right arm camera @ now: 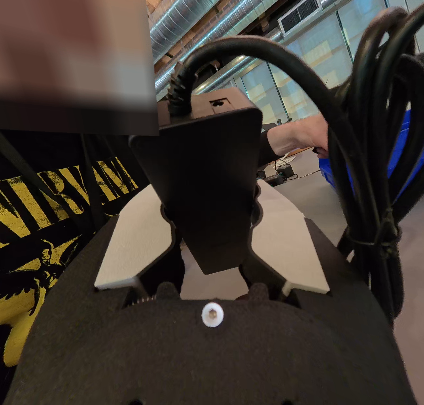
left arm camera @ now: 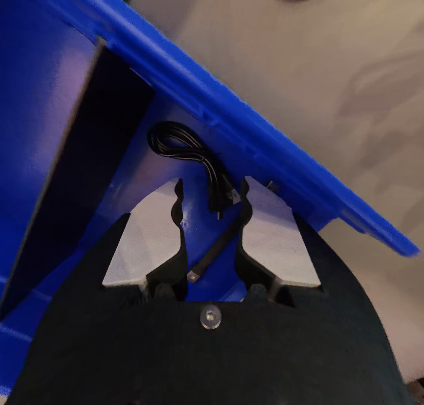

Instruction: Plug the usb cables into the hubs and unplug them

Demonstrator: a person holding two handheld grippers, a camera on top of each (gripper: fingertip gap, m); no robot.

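Left gripper (left arm camera: 212, 187): parted, empty, over coiled cable (left arm camera: 181, 146) in blue bin (left arm camera: 252, 123). Right gripper (right arm camera: 210, 206): clamped on black hub (right arm camera: 202, 176); its cord bundle (right arm camera: 378, 187) hangs beside. Risk: cable plug against bin wall, fingers likely snag.

A coiled black cable (left arm camera: 183, 146) is seen lying in the blue bin (left arm camera: 252, 123), plugs loose near the wall. A black hub (right arm camera: 206, 176) is clamped upright in the right gripper (right arm camera: 210, 201), its thick cord (right arm camera: 275, 57) looped overhead.
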